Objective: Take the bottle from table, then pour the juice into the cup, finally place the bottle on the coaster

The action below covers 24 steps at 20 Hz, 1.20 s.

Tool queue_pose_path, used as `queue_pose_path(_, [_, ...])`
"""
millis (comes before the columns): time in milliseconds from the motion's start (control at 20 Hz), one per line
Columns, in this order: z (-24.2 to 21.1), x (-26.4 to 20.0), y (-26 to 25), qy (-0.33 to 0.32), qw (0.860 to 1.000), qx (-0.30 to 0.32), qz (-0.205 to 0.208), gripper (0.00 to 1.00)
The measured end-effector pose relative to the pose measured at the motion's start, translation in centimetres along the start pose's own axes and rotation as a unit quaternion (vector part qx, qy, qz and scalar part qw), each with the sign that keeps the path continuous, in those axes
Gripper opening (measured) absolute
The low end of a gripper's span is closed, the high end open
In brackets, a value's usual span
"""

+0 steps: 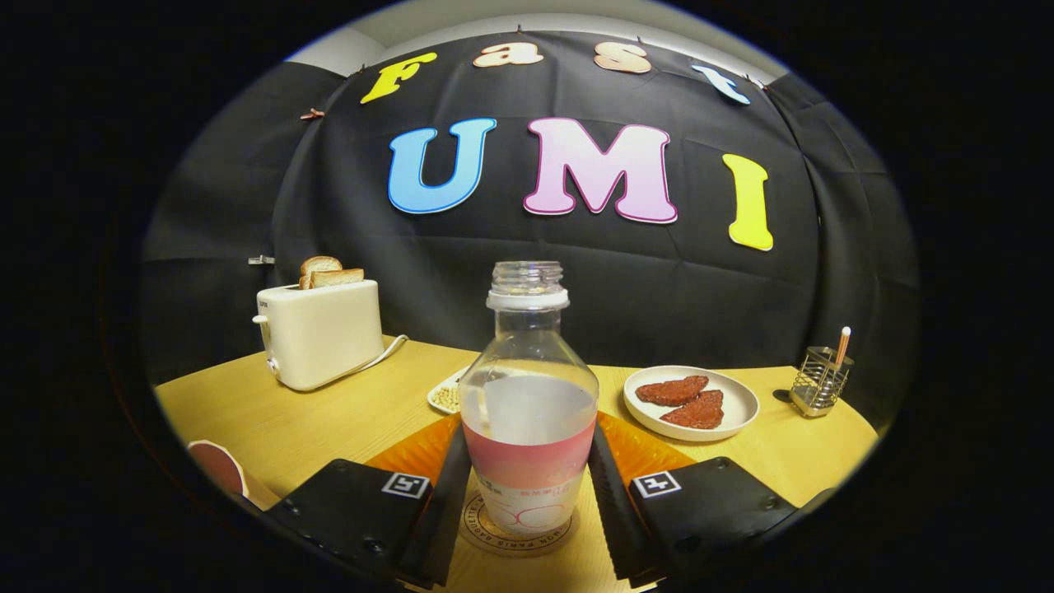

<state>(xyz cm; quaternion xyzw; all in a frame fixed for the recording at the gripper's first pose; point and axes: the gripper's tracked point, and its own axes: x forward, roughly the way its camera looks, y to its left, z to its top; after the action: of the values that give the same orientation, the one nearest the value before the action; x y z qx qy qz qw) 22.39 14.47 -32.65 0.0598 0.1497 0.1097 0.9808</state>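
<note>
A: Where are the fingers, then?

B: The gripper point(527, 502) has one finger on each side of the clear plastic bottle with the pink label point(528, 412). They stand right against the label, but I cannot tell whether they press on it or sit just off it.

A: And the bottle itself?

B: Upright, cap off, long axis vertical, dead centre between the fingers. Its base sits on the round pale coaster with printed lettering point(517, 531), so by my reckoning the pouring is done and only letting go remains. The fingers would need to part sideways and back straight off, or the bottle may tip.

A: What lies beyond?

B: An orange placemat point(412, 451) on the light wooden table point(272, 420). Further off, a cream toaster with two slices of bread point(319, 333), a small white dish of beans point(446, 394), a white plate with two reddish-brown patties point(690, 402) and a wire holder with a pencil point(821, 380). Black cloth walls behind.
</note>
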Motion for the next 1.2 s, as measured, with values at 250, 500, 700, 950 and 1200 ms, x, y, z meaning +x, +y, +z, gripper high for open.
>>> queue_pose_path(250, [0.0, 0.2, -0.1, -0.006, 1.000, -0.001, 0.000, 0.75])
queue_pose_path(500, [-1.0, 0.1, -0.1, 0.012, 1.000, -0.002, -0.006, 0.85])
queue_pose_path(700, [-1.2, -0.3, 0.1, 0.020, 1.000, 0.000, -0.003, 0.98])
queue_pose_path(950, [-0.4, -1.1, 0.1, 0.014, 1.000, 0.006, -0.002, 0.98])
queue_pose_path(1200, [0.4, -3.5, -0.2, 0.011, 1.000, 0.002, 0.002, 0.98])
